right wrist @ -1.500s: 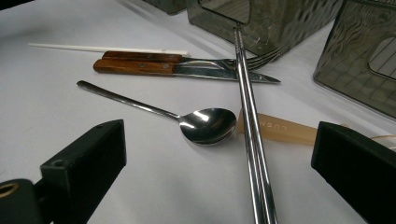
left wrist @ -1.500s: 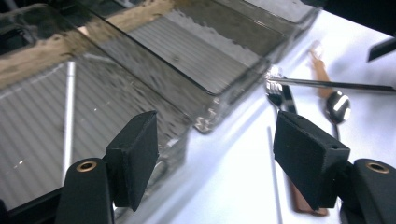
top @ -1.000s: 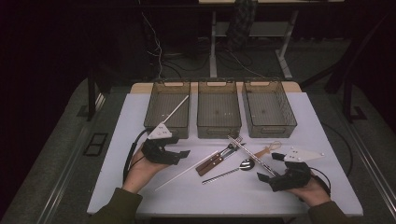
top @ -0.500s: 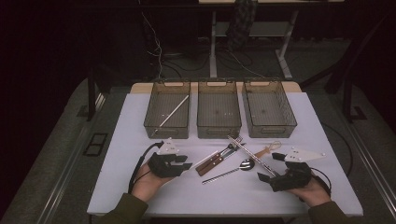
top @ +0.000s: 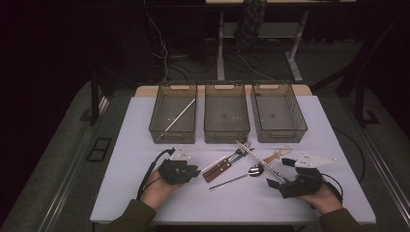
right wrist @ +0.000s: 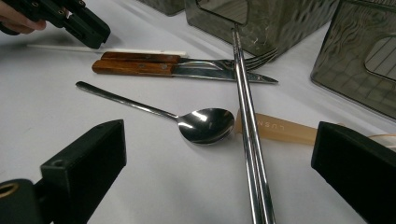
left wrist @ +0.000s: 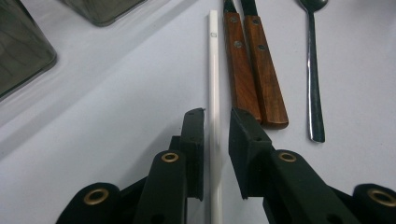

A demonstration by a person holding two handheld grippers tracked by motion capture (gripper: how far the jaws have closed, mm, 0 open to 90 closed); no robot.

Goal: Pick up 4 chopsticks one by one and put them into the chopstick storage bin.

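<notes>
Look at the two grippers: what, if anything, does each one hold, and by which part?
The left gripper has just been closing around the near end of a white chopstick; a firm grip cannot be told. The right gripper stands open, holding nothing.

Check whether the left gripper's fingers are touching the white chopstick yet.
Cannot tell. In the left gripper view the white chopstick lies between the closing fingers; a thin gap shows on one side, the other is unclear.
</notes>
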